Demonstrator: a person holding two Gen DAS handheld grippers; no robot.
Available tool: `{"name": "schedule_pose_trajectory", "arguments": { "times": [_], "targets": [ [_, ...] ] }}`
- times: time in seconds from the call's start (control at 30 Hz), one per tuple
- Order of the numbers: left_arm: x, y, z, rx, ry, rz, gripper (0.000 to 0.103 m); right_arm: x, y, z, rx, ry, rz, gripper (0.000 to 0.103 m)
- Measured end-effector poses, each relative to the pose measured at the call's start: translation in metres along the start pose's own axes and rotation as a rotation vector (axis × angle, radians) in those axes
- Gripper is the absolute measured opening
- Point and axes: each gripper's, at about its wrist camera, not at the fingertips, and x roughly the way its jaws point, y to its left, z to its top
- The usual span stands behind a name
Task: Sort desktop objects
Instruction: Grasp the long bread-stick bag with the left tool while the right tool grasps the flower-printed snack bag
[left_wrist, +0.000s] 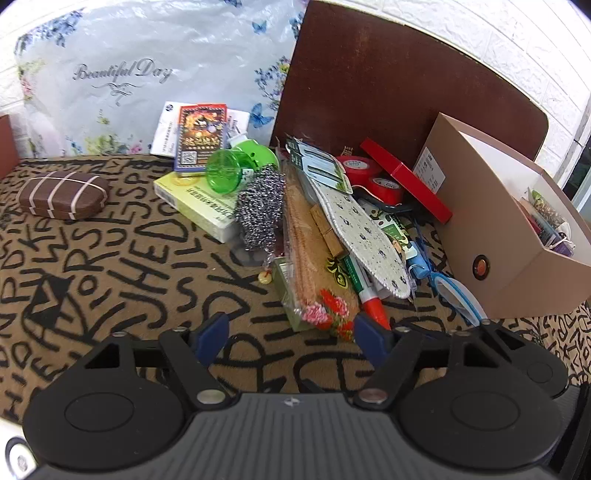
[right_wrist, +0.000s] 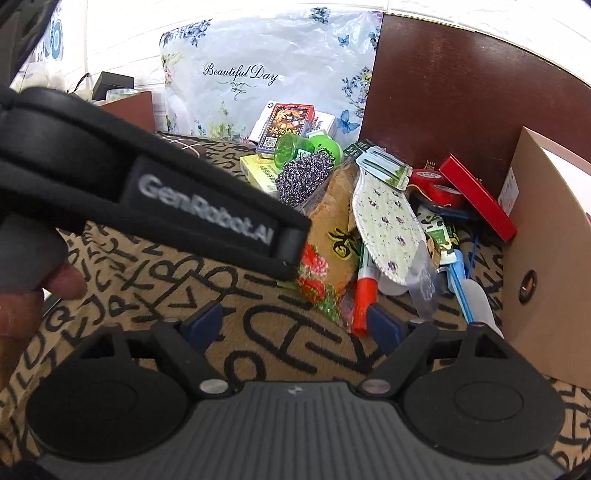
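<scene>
A pile of desktop objects lies on the lettered brown cloth: a white patterned insole (left_wrist: 365, 236) (right_wrist: 388, 225), a red-capped marker (left_wrist: 375, 308) (right_wrist: 364, 295), a steel scrubber (left_wrist: 258, 206) (right_wrist: 303, 177), a green plastic toy (left_wrist: 236, 162), a card deck (left_wrist: 199, 136), red tape rolls (left_wrist: 369, 173) and a flowered mat (left_wrist: 317, 258). My left gripper (left_wrist: 291, 338) is open and empty just in front of the pile. My right gripper (right_wrist: 295, 328) is open and empty, near the marker's cap. The left device's black strap (right_wrist: 147, 192) hides the left of the right wrist view.
A tan cardboard box (left_wrist: 491, 229) (right_wrist: 543, 258) holding small items stands at the right. A brown striped case (left_wrist: 62, 194) lies far left. A dark brown board (left_wrist: 388, 81) and a flowered plastic bag (left_wrist: 147, 74) stand at the back.
</scene>
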Motion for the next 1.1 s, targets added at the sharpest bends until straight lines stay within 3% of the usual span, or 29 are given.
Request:
{"name": "schedule_pose_trajectory", "arguments": {
  "times": [0.1,0.23,0.37,0.5,0.83,1.1],
  "targets": [
    [0.009,0.000,0.005,-0.006,0.012,-0.027,0.063,0.005,-0.001,0.003,-0.011,-0.022,-0.013,0.071],
    [0.023,0.001,0.011,-0.021,0.037,-0.063,0.053,0.014,-0.004,0.008,-0.035,-0.031,-0.025,0.055],
    [0.033,0.002,0.013,-0.050,0.063,-0.098,0.031,0.023,-0.005,0.009,-0.048,-0.024,-0.029,0.040],
    [0.034,0.001,0.014,-0.052,0.056,-0.106,0.023,0.025,-0.008,0.008,-0.041,-0.029,-0.011,0.032],
    [0.002,-0.008,0.006,-0.041,0.018,-0.111,0.016,-0.003,-0.008,0.007,-0.047,-0.042,0.047,0.020],
    [-0.042,-0.025,-0.030,-0.021,0.017,-0.119,0.014,-0.046,-0.004,-0.007,-0.046,-0.021,0.138,0.016]
  ]
}}
